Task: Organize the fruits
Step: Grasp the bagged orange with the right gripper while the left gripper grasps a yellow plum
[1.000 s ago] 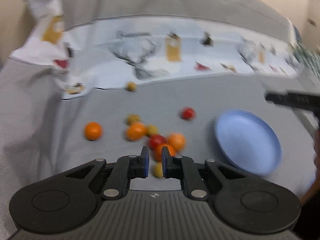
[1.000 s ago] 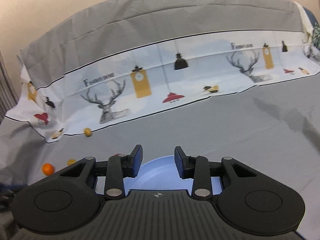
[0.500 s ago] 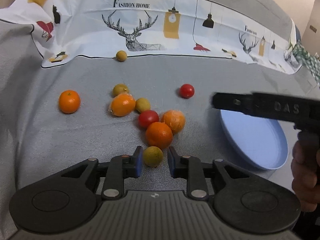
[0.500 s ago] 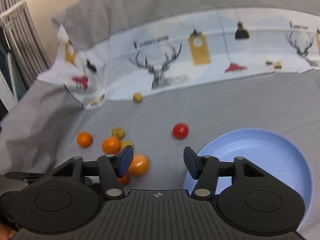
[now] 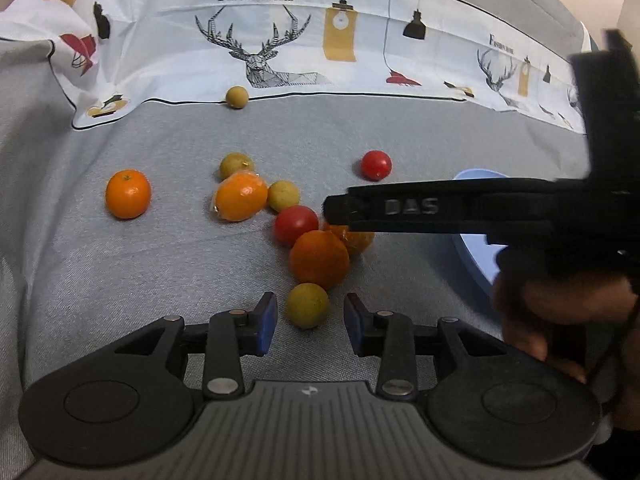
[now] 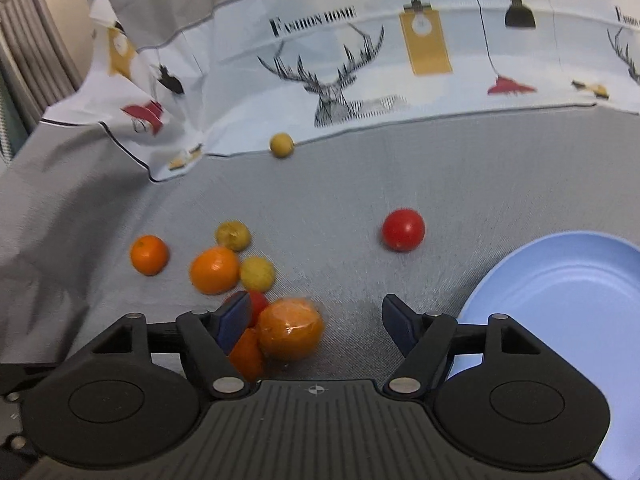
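Observation:
Several oranges, red tomatoes and small yellow-green fruits lie on a grey cloth. My left gripper (image 5: 307, 320) is open, with a yellow-green fruit (image 5: 307, 305) between its fingertips, not gripped. An orange (image 5: 319, 258) lies just beyond it. My right gripper (image 6: 316, 320) is open wide; a wrapped orange (image 6: 290, 330) sits between its fingers, near the left one. The right gripper also shows in the left wrist view (image 5: 440, 208), reaching over the cluster. A blue plate (image 6: 560, 292) lies at the right. A lone tomato (image 6: 403, 229) sits apart.
A printed deer cloth (image 5: 280, 40) rises along the back, with one small fruit (image 5: 237, 97) at its edge. A lone orange (image 5: 128, 194) lies at the left. The person's hand (image 5: 560, 312) holds the right gripper.
Both grippers have opened wider and come closer to the fruit cluster. The right gripper has swung left from over the plate to the wrapped orange.

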A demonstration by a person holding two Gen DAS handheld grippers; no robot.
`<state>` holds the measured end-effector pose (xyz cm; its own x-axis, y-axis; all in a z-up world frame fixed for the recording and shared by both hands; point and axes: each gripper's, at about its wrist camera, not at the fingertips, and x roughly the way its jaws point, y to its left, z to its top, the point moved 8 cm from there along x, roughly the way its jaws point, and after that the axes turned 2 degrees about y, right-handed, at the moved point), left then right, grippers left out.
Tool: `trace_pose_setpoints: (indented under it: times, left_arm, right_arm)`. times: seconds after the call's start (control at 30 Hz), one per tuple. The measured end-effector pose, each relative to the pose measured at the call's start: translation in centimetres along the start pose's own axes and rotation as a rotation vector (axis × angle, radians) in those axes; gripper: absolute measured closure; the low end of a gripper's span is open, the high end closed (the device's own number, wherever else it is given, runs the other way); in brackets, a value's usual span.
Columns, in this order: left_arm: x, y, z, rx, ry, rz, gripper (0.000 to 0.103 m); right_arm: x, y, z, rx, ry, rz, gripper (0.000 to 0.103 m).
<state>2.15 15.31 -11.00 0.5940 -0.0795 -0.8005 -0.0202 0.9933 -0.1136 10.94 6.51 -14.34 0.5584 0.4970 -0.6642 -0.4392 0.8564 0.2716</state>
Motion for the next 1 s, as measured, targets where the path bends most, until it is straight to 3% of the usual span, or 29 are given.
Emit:
trace_pose_setpoints:
  times: [0.1,0.17,0.23,0.27,0.47,0.6,0.73,1.0]
  left_arm:
    - [0.2,0.0,-0.1,0.006,0.002,0.006,0.066]
    - [0.2,0.1,-0.1,-0.001,0.004,0.006,0.075]
    - [0.2,0.3,-0.1,-0.011,0.004,0.002,0.08]
    - [0.1,0.3,-0.1,-0.016,0.0,-0.003,0.082]
    - [-0.5,0.8,0.2,-0.041,-0.016,-0.002,0.083]
    - [-1.0,1.7,0.5,-0.094,-0.032,0.01,0.091]
    - [-1.3,2.9,0.6,-0.155,-0.04,0.02,0.091]
    - [-1.3,3.9,0.4,-0.249,-0.013,-0.055,0.088]
  right_arm:
    - [0.8,0.1,-0.4,-0.004,0.02,0.006,0.032]
    - [1.0,0.3,-0.5,-0.01,0.019,0.02,0.039]
    - [1.0,0.5,-0.4,-0.019,0.018,0.039,0.06]
    - [0.9,0.6,-0.5,-0.023,0.019,0.047,0.064]
    - [0.3,0.4,-0.5,-0.03,0.017,0.054,0.065]
    - [-0.8,0.1,-0.4,-0.023,-0.001,0.057,0.065]
    - [-2.7,0.2,-0.3,-0.063,-0.011,0.061,0.065]
    - [-6.4,0.3,-2.7,-0.128,0.067,0.064,0.064]
